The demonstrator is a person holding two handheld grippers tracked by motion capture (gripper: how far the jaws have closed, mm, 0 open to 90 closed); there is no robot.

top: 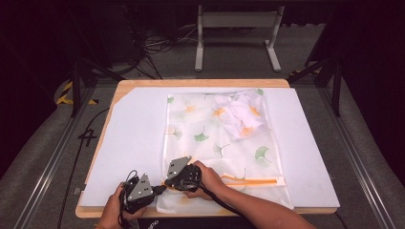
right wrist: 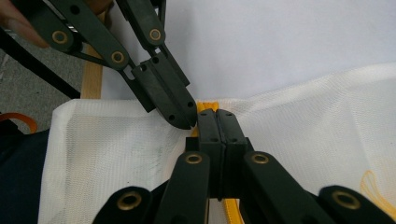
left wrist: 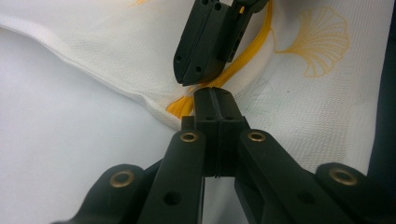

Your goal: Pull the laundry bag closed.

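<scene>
White mesh laundry bag (top: 215, 143) printed with green and orange ginkgo leaves, spread flat on a white mat (top: 129, 143) over a wooden table (top: 200, 83). Inside the bag, toward its far right corner, a crumpled white cloth (top: 240, 113) with orange markings. Along the bag's near edge, an orange zipper (top: 253, 181) running to the right. At the bag's near left corner, both hand-held grippers meeting tip to tip. Left gripper (top: 152, 191) held by the left hand (top: 112, 212) just off the bag's left edge, jaws pressed together; from its own camera (left wrist: 215, 105), closed tips resting at the orange zipper end on the mesh, though whether fabric is caught between them cannot be told. Right gripper (top: 168, 182) held by the right hand (top: 205, 179) over the bag's near left corner, jaws likewise pressed together; from its own camera (right wrist: 217, 123), tips shut right at the orange zipper end, with the zipper tape emerging beneath them, apparently pinching it. In the left gripper view, right gripper (left wrist: 187, 80) coming down from above the bag, its tips almost touching the left one's.
</scene>
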